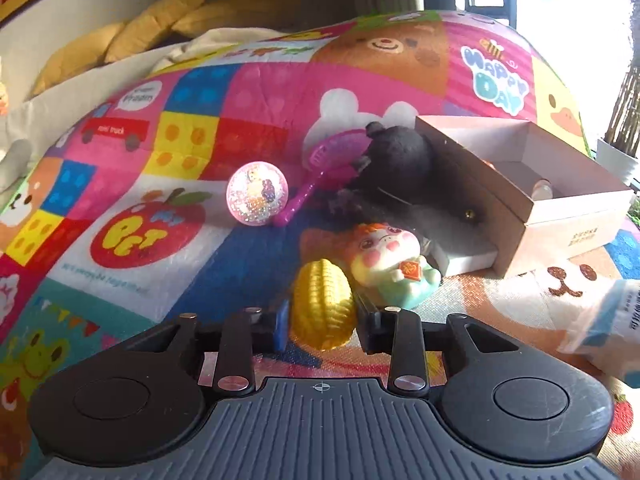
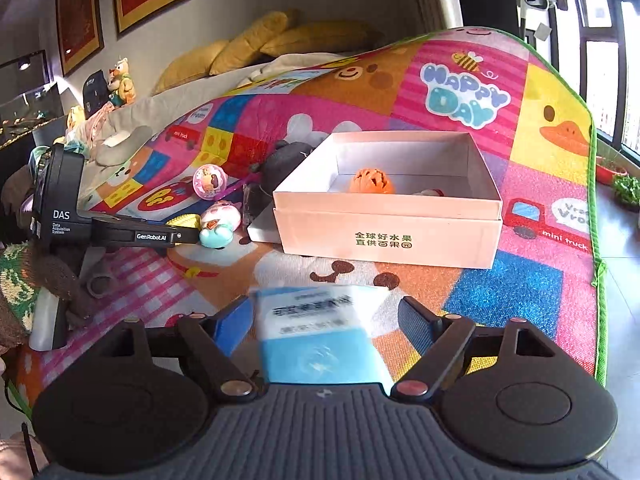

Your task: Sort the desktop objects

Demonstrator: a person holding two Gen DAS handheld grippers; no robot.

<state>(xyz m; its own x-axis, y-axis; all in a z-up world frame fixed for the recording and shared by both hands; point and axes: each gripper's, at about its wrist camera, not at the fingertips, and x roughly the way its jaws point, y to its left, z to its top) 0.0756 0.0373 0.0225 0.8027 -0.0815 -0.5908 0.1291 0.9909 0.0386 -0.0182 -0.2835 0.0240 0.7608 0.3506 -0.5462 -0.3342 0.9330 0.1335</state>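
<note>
My left gripper [image 1: 322, 320] is shut on a yellow toy corn [image 1: 323, 312], low over the play mat. Just beyond it lie a pig figurine [image 1: 394, 264], a black plush toy [image 1: 396, 164], a pink toy comb [image 1: 320, 168] and a glittery pink ball [image 1: 257, 194]. The open pink box [image 2: 388, 236] stands on the mat, with an orange toy [image 2: 370, 181] inside. My right gripper [image 2: 324, 326] stands open around a blue and white packet [image 2: 320, 332], in front of the box; the packet is blurred and whether the pads touch it cannot be told. The left gripper also shows in the right wrist view [image 2: 182, 232].
The colourful play mat [image 2: 520, 288] covers the surface; its green edge runs along the right. A sofa with yellow cushions [image 2: 256, 44] sits behind. The box lid [image 1: 468, 258] lies beside the box. Potted plants [image 2: 626, 188] stand on the floor at the right.
</note>
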